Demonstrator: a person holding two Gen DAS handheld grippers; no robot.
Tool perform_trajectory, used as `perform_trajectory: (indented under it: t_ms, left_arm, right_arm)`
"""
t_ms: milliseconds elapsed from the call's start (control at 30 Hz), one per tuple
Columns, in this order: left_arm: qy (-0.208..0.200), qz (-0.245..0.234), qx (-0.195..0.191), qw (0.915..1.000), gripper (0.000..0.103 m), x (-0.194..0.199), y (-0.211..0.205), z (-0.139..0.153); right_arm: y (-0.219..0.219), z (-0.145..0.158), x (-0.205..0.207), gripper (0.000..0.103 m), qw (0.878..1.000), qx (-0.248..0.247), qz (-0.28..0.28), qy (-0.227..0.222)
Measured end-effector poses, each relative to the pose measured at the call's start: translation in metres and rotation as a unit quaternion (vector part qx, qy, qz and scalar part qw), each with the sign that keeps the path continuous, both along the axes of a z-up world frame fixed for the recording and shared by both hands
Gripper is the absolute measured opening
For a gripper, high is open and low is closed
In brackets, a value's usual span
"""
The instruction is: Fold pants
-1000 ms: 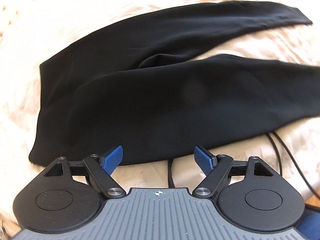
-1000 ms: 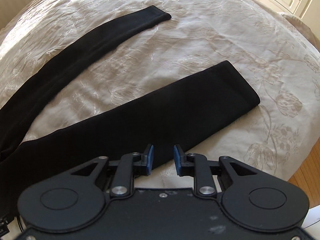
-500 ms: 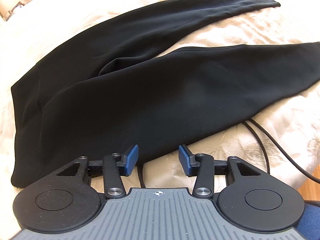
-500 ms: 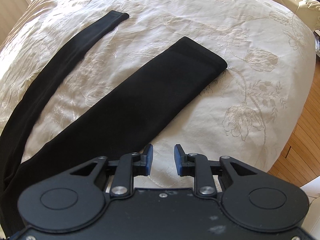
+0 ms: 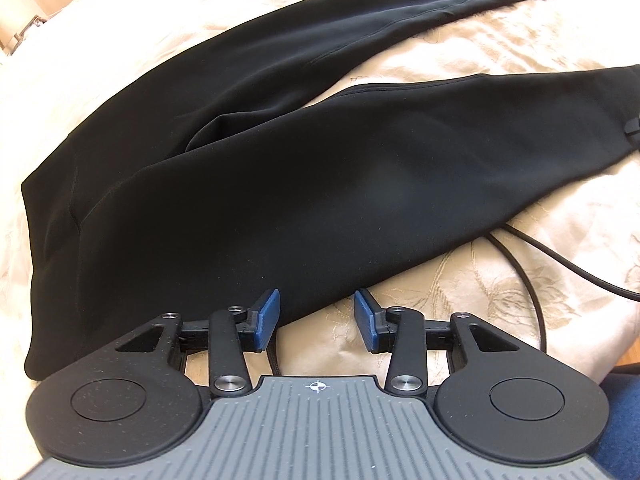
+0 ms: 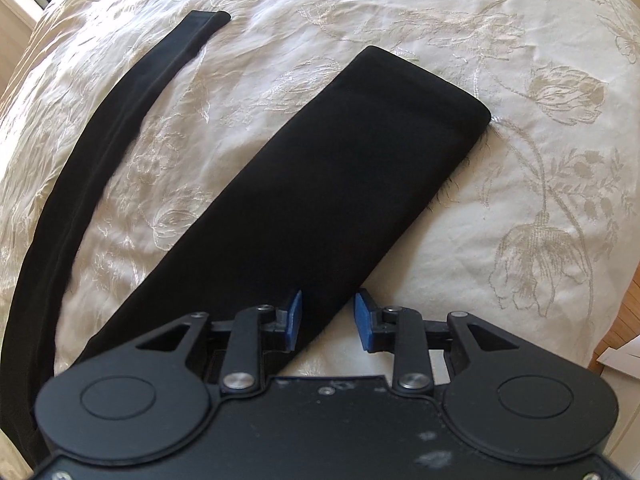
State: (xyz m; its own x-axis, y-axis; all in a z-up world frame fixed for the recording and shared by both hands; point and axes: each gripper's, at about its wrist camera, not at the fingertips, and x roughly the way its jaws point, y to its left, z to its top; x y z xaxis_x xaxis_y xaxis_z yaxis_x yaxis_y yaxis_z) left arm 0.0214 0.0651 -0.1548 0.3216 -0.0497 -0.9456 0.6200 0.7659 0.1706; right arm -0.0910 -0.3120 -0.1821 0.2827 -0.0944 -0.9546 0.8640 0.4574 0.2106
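We see black pants (image 5: 280,184) spread flat on a cream embroidered bedspread (image 6: 520,160), the two legs splayed apart in a V. In the left wrist view, the waist end lies toward the left and both legs run off to the right. The left gripper (image 5: 316,316) hovers over the near edge of the nearer leg, up toward the hip. Its blue pads stand apart and pinch nothing, though the left pad overlaps the cloth edge. In the right wrist view, the right gripper (image 6: 326,318) hangs over the near edge of the nearer leg (image 6: 312,184), short of the cuff. Its jaws are opening, with the cloth edge lying between the pads but not yet pressed. The far leg (image 6: 108,140) curves away along the left of that view, well apart from the nearer one.

We judge the step in hand to be a two-point pickup of the nearer leg, to carry it over onto the far one. Several things could go wrong. The pads may also pinch the soft bedspread and drag it along. They may take only the top layer, so the leg opens up. A black cable (image 5: 532,280) lies on the bedspread just beside the leg and could snag.
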Motion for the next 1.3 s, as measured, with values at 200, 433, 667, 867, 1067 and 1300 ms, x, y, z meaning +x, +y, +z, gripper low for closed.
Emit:
perform_trajectory:
  t_ms: [200, 433, 667, 867, 1067, 1300]
  left_arm:
    - [-0.003, 0.0, 0.008, 1.0, 0.028, 0.003, -0.008, -0.005]
    - [-0.012, 0.054, -0.048, 0.9973, 0.015, 0.024, -0.002, 0.019]
    - [-0.036, 0.087, -0.072, 0.993, 0.015, 0.055, -0.004, 0.048]
    - [-0.073, 0.092, -0.067, 0.9908, 0.004, 0.086, -0.025, 0.062]
    - [-0.081, 0.11, -0.068, 0.9882, 0.005, 0.135, -0.031, 0.071]
    - [-0.03, 0.099, -0.082, 0.9912, 0.011, 0.111, -0.017, 0.059]
  right_arm:
    - [-0.005, 0.014, 0.022, 0.005, 0.999, -0.023, 0.046, -0.019]
    - [-0.008, 0.043, 0.039, 0.005, 0.995, -0.04, 0.073, -0.057]
    - [-0.019, 0.063, 0.065, 0.005, 0.992, -0.047, 0.087, -0.084]
    - [-0.027, 0.075, 0.106, 0.005, 0.987, -0.054, 0.11, -0.103]
    - [-0.032, 0.071, 0.151, 0.005, 0.983, -0.055, 0.141, -0.102]
    - [-0.04, 0.068, 0.173, 0.002, 0.983, -0.06, 0.148, -0.096]
